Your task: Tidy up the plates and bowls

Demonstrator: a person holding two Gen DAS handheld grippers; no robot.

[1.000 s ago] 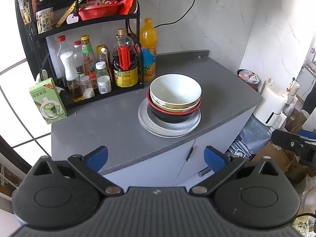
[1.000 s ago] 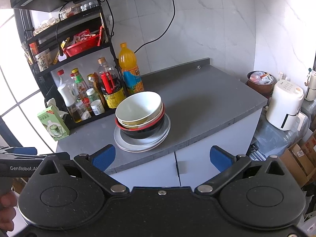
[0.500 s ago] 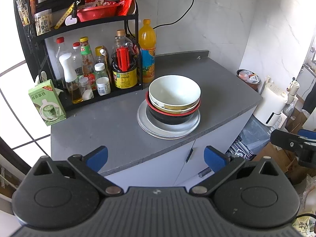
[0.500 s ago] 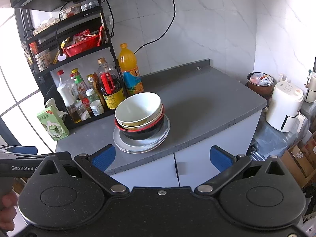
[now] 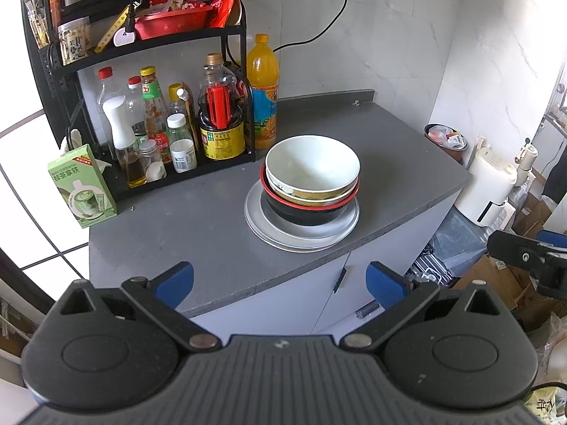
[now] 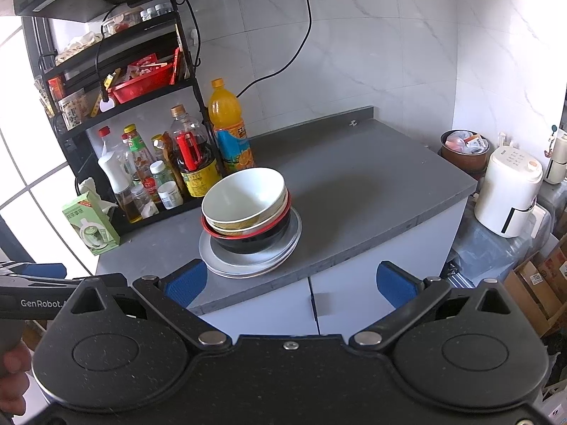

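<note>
Both claws remain released: left claw, right claw. Bowls stay stacked on plates; desk view slightly nearer than before.

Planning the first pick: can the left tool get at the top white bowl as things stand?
Probably yes. The left tool is open and empty, short of the counter; nothing stands between it and the white bowl topping the stack.

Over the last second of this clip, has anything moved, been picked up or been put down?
Barely anything. Both grippers drifted slightly; the left gripper and right gripper remain open, empty and short of the counter. Nothing was grasped or released. The white bowl is still nested in the black bowl on the plates, where it was.
</note>
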